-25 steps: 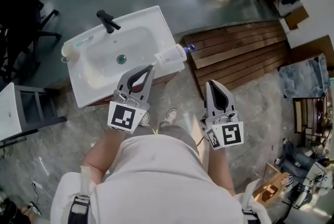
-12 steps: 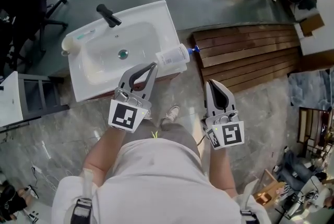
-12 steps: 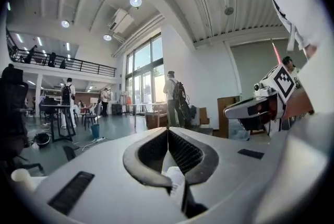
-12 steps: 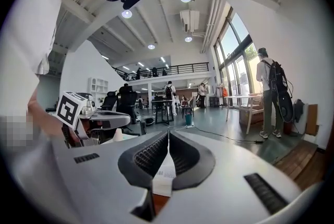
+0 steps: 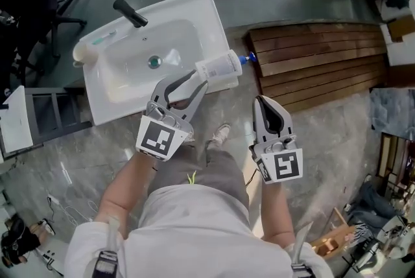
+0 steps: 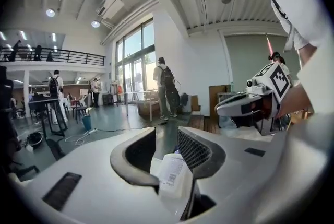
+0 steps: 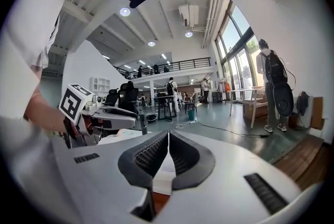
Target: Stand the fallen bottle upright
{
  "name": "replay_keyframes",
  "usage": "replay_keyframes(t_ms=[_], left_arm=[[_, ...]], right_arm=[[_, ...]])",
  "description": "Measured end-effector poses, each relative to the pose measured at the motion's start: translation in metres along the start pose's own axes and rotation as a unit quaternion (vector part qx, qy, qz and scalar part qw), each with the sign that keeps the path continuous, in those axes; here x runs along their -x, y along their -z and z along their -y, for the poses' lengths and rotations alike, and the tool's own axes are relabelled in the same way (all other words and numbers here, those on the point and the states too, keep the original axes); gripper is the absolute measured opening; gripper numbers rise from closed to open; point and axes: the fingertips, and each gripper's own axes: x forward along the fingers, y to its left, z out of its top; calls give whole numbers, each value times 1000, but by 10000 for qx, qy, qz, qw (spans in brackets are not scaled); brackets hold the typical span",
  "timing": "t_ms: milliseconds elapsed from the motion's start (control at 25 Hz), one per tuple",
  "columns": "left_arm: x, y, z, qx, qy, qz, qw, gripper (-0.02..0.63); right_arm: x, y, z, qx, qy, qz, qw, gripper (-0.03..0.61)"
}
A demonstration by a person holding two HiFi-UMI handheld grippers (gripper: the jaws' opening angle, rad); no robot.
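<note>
Left fingers [image 5: 200,80] are partly spread and have just been opening. The bottle [image 5: 218,67] lies on its side right at their tips, its labelled body showing in the gap. The pads do not press it yet, as far as I can see. It rests on the sink [image 5: 194,1] rim's near corner, blue cap [image 5: 245,59] pointing away from my fingers, out past the edge.

Judgement: I approach the wide base end so that a pinch there can pivot it up.

Right fingers [image 5: 261,102] are pressed together and empty, held apart from the bottle, likely in reserve.

Risk: the round body may roll off the rim if nudged.
</note>
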Motion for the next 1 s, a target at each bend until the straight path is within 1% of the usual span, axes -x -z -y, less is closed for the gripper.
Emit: replay_keyframes(t_ms=[120, 240, 480, 680, 840, 920, 1000], left_arm=[[-14, 17, -1, -37, 92, -243, 9997, 163], [-29, 34, -2, -65, 195, -440, 9988, 168], [-57, 67, 0, -112, 482, -815, 9954, 215], [-89, 87, 7, -219, 685, -996, 9924, 248], [-116, 103, 12, -359, 755, -1117, 9902, 282], [-128, 109, 13, -359, 797, -1174, 9892, 297], [-138, 115, 14, -327, 886, -1250, 9876, 326]], right_arm=[[-12, 14, 5, -46, -62, -15, 10000, 36], [-22, 29, 12, -69, -90, -35, 9999, 37], [-39, 57, 27, -111, -120, -141, 9998, 37], [-47, 85, 41, -142, -165, -293, 9993, 37], [-57, 97, 58, -308, -120, -130, 9994, 37], [-60, 106, 63, -349, -130, -154, 9992, 37], [-64, 115, 65, -368, -170, -187, 9990, 37]])
